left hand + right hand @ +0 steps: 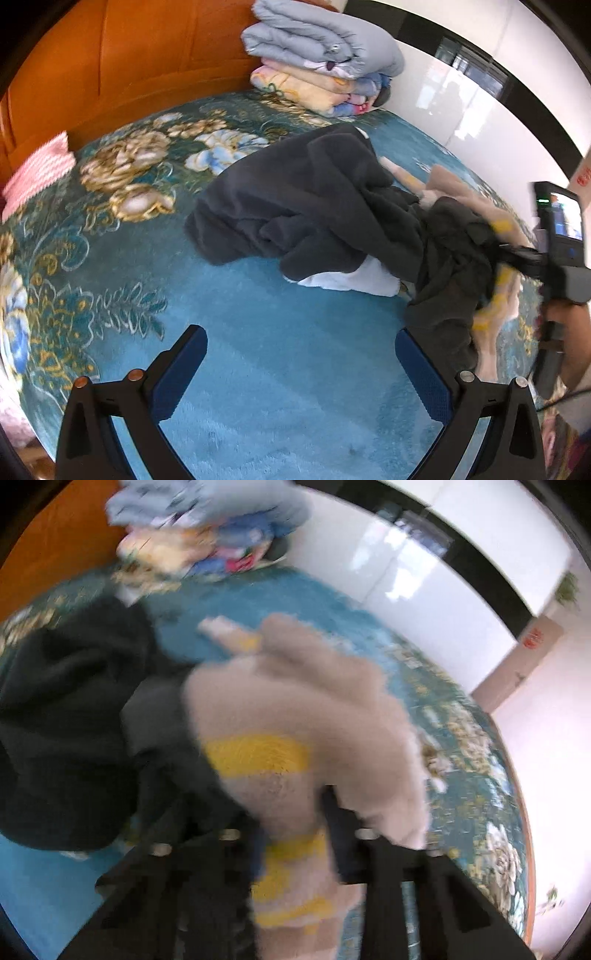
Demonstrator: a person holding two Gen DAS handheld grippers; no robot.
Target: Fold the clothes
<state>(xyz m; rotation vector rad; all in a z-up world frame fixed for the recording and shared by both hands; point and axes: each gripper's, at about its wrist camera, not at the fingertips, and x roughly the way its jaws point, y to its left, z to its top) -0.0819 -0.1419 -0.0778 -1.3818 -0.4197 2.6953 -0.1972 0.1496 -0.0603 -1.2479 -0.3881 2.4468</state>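
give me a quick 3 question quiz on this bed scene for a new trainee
1. True or false: the left gripper is shut on the dark garment.
2. What does the right gripper hold? A) pink cloth B) beige garment with yellow stripes C) white item
3. What sits at the head of the bed, by the headboard?

Key
1. False: it is open over bare bedspread.
2. B, the beige garment.
3. A stack of folded quilts.

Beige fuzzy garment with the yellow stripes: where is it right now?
In the right wrist view the beige garment fills the centre, pinched in the right tongs, beside the dark garment on the teal bedspread.
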